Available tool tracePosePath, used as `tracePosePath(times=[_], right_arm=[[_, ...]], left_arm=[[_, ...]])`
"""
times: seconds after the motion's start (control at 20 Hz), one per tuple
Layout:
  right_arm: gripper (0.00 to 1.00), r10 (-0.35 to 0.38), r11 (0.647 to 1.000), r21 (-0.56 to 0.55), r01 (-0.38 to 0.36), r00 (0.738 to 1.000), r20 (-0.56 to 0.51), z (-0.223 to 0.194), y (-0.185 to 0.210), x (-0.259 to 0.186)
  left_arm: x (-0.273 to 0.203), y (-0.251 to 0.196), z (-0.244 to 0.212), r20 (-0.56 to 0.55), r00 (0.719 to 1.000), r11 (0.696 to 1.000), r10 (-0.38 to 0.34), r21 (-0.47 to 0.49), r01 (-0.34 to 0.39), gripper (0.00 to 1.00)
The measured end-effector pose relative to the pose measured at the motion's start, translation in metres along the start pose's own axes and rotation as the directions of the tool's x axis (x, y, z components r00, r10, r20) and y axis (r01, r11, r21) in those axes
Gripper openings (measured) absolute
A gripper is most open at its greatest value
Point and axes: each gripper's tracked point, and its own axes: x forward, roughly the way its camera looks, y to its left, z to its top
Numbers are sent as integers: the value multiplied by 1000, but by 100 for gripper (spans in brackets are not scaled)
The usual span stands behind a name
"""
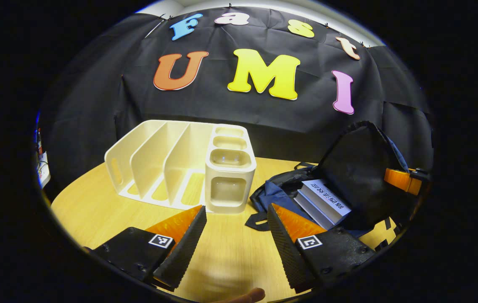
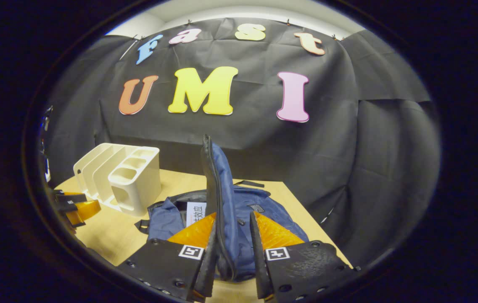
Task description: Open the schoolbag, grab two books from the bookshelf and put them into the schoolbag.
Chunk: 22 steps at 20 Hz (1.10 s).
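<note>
The dark blue schoolbag lies open on the wooden table, right of the bookshelf. Two grey-white books lie stacked inside it. My right gripper holds the bag's flap upright. In the right gripper view that flap rises between the fingers of my right gripper, which is shut on it, and a book peeks out behind it. My left gripper hovers open over the table in front of the cream bookshelf, holding nothing; its slots show no books.
The bookshelf has a block of small square compartments at its right end. My left gripper appears at the left edge of the right gripper view. The table's right edge runs beside the bag.
</note>
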Motion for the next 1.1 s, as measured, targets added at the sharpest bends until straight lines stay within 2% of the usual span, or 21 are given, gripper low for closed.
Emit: tracePosePath(times=[0.05,0.15,0.25,0.3,0.35,0.4,0.5,0.55,0.6,0.65,0.75,0.95,1.0,1.05,1.1], right_arm=[[36,-1,1000,-5,1,1000,10,-1,1,-8],[60,-6,1000,4,6,999,31,-2,2,-25],[70,3,1000,18,-4,999,50,-1,6,-42],[72,6,1000,25,-8,998,59,-2,6,-51],[69,10,999,30,-12,998,68,-3,7,-59],[72,15,999,35,-17,997,74,-4,8,-69],[84,6,999,42,-11,994,106,-1,5,-88],[87,0,999,45,-6,991,133,3,3,-98],[83,2,999,49,-10,986,167,7,3,-108],[91,-8,999,48,-2,982,190,7,1,-117],[98,-38,997,76,23,979,202,1,-9,-132],[95,-56,993,115,32,975,213,1,-21,-158],[97,-61,993,112,36,973,223,4,-23,-165],[93,-71,993,111,45,968,240,9,-27,-170],[95,-81,993,109,54,963,258,14,-30,-176]], left_arm=[[-9,7,3,16,1000,1000,22,21,-23,92],[-28,17,9,54,997,997,57,57,-60,92],[-48,23,15,93,993,995,68,72,-75,92],[-55,25,17,110,991,994,74,77,-83,92],[-63,27,20,123,989,993,81,81,-92,92],[-73,28,22,133,987,992,89,81,-100,92],[-90,30,29,179,980,990,90,95,-109,92],[-98,27,38,210,974,988,81,109,-106,92],[-107,27,45,234,969,986,81,120,-111,92],[-114,26,53,259,963,985,80,128,-116,92],[-130,22,63,289,955,987,65,124,-105,96],[-157,18,77,320,947,994,32,93,-65,97],[-161,18,78,319,947,994,22,94,-55,94],[-164,19,81,323,946,994,19,94,-52,96],[-168,20,81,324,946,994,10,97,-44,96]])
